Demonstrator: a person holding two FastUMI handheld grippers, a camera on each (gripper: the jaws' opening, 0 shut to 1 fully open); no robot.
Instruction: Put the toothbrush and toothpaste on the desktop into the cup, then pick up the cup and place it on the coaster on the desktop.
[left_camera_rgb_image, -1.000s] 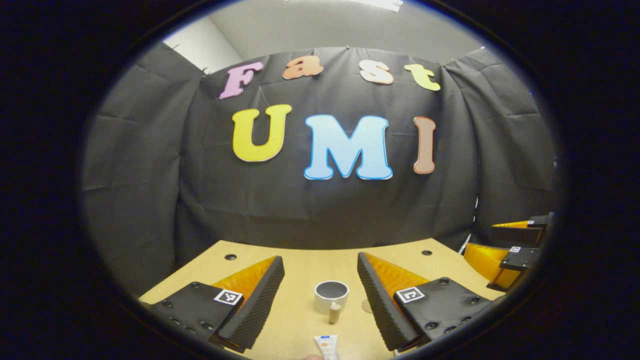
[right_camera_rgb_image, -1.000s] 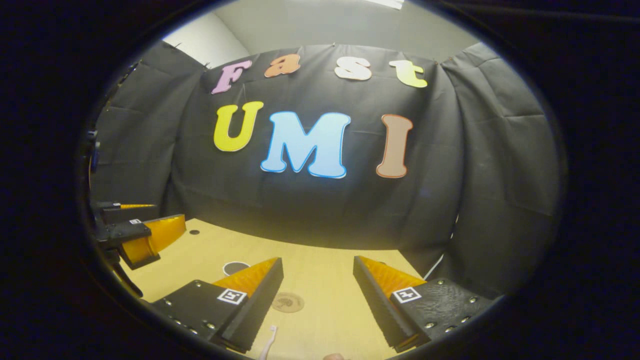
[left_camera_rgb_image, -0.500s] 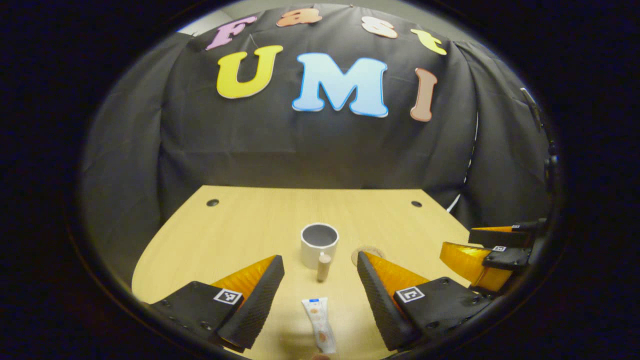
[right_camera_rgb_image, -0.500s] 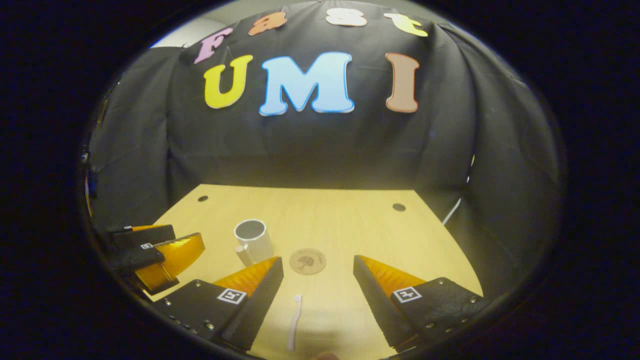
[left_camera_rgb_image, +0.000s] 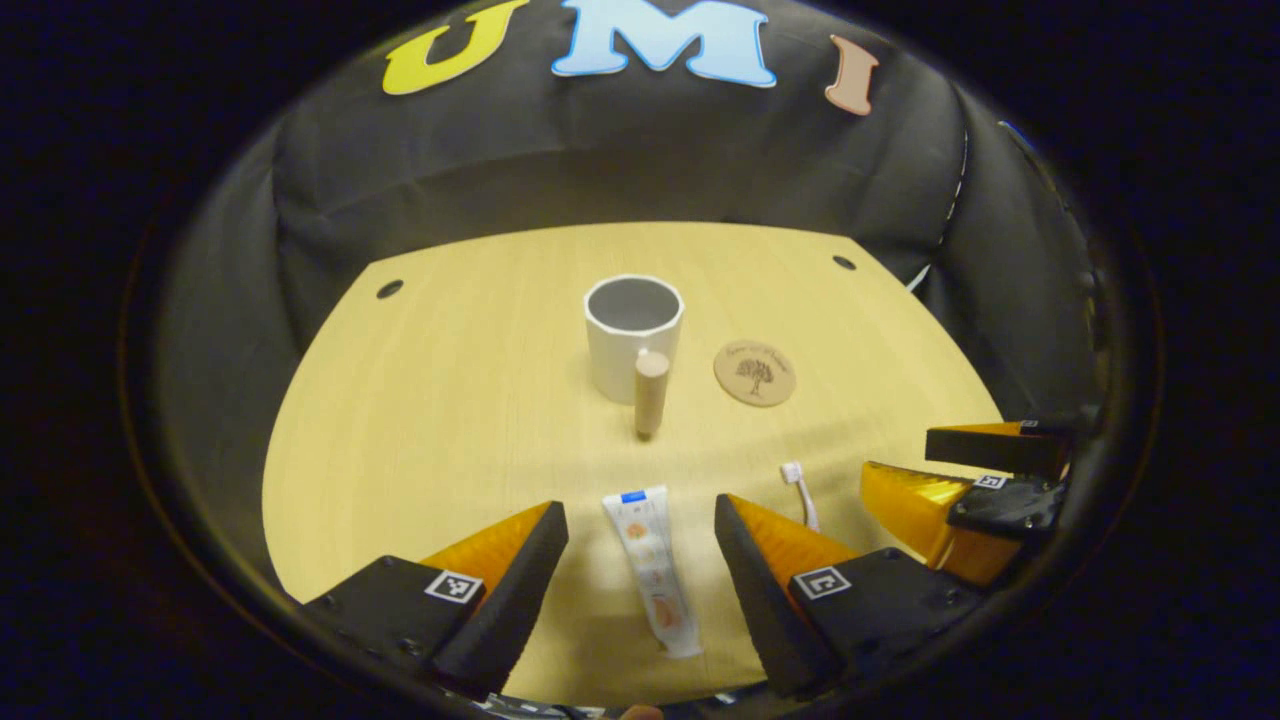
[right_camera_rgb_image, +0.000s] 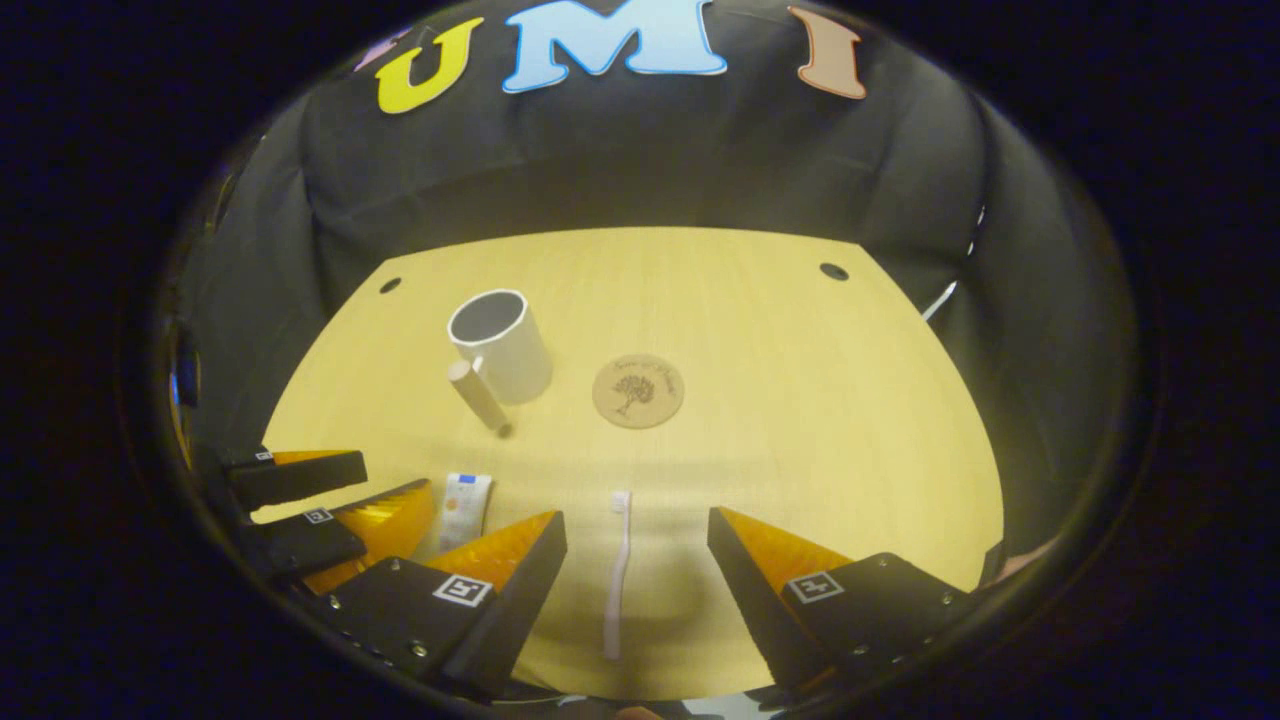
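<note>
Both pickups are about to begin, judging by how each tool is lined up over its own item. The left gripper (left_camera_rgb_image: 640, 570) hangs above the toothpaste (left_camera_rgb_image: 652, 570), which lies flat on the counter (left_camera_rgb_image: 420, 400) between its wide-open jaws, touching neither finger. The right gripper (right_camera_rgb_image: 635, 580) straddles the toothbrush (right_camera_rgb_image: 617, 570) the same way, jaws wide and empty, the brush head pointing far.

To do this well, each should come straight down and close across the narrow width of its item, near the middle, so it does not pivot when lifted. The toothbrush is thin and lies flat, so the fingertips probably need to reach right to the counter.

The cup (left_camera_rgb_image: 632, 335) stands upright farther off, its handle (left_camera_rgb_image: 650, 390) facing near. The coaster (left_camera_rgb_image: 755, 373) lies just to its right, apart from it. Each item will need tipping upright to clear the rim.
</note>
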